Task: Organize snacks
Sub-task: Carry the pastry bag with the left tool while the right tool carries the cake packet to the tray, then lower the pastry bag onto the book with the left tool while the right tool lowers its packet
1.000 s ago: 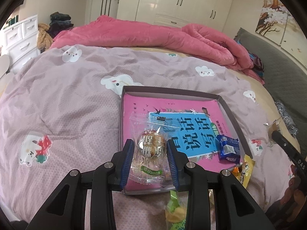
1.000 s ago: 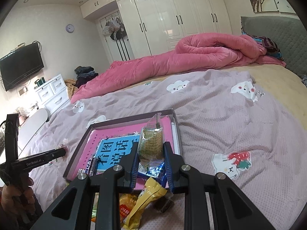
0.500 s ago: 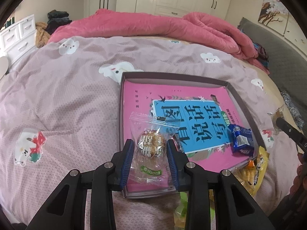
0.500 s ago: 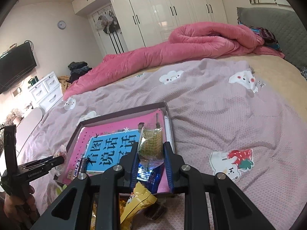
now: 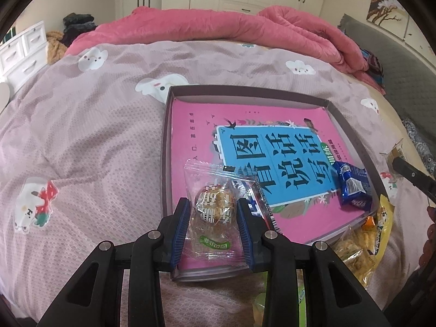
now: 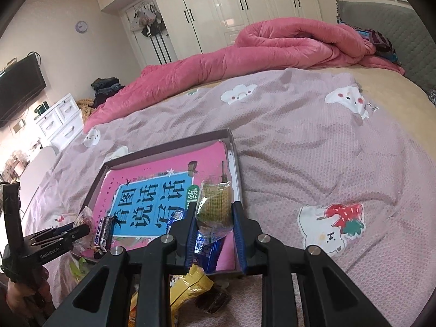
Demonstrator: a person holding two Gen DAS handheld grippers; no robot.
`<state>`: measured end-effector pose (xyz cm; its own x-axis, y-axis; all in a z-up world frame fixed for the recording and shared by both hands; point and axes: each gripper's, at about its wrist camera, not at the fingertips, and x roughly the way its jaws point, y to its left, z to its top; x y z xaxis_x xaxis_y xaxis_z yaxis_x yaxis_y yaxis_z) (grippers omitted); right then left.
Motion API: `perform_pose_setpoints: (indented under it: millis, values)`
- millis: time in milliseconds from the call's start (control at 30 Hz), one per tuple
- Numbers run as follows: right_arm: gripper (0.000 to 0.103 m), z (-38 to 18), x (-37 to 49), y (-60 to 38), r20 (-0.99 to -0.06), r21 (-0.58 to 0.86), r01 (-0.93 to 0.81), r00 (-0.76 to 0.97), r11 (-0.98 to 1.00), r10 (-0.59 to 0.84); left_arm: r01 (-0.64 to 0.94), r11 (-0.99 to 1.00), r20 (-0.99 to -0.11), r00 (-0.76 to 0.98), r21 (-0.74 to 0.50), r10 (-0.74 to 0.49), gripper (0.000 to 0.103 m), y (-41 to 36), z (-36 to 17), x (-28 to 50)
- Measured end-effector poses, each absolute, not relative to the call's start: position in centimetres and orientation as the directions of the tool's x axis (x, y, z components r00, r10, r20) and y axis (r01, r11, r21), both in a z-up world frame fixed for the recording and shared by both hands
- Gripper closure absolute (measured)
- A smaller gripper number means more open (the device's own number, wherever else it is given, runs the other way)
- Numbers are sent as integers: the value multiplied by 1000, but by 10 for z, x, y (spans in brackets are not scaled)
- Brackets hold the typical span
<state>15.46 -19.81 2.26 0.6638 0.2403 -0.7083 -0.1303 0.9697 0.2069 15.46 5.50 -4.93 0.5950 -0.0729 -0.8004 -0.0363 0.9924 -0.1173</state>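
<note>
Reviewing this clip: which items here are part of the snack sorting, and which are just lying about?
Part of the job:
- clear-wrapped pastry in the left claw
- green-yellow snack pack in the right claw
- blue packet
- yellow bag
- tray

Lying about:
- pink book
- battery
- pink quilt

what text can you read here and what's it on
"看图说话写话": book, blue panel, upside down in the left view.
"GenRobot.AI": left tool, on its body.
Clear snack print: too warped to read.
Blue packet, battery, yellow bag: too small or blurred.
</note>
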Motion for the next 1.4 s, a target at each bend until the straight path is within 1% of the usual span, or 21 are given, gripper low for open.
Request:
perform_pose_setpoints:
  millis: [700, 1067, 1400]
  values:
    - [78, 9, 164, -196, -744, 188, -114, 632, 975, 217, -32, 992, -806, 587, -124, -81, 67, 54, -57, 157]
    - [78, -3, 166, -192, -777, 172, -101, 597, 980, 198, -23, 991, -802, 590, -131, -92, 67, 53, -58, 157]
    - [77, -11, 166, -189, -787, 229, -118, 561, 966, 255, -24, 991, -802, 590, -134, -94, 67, 54, -57, 158]
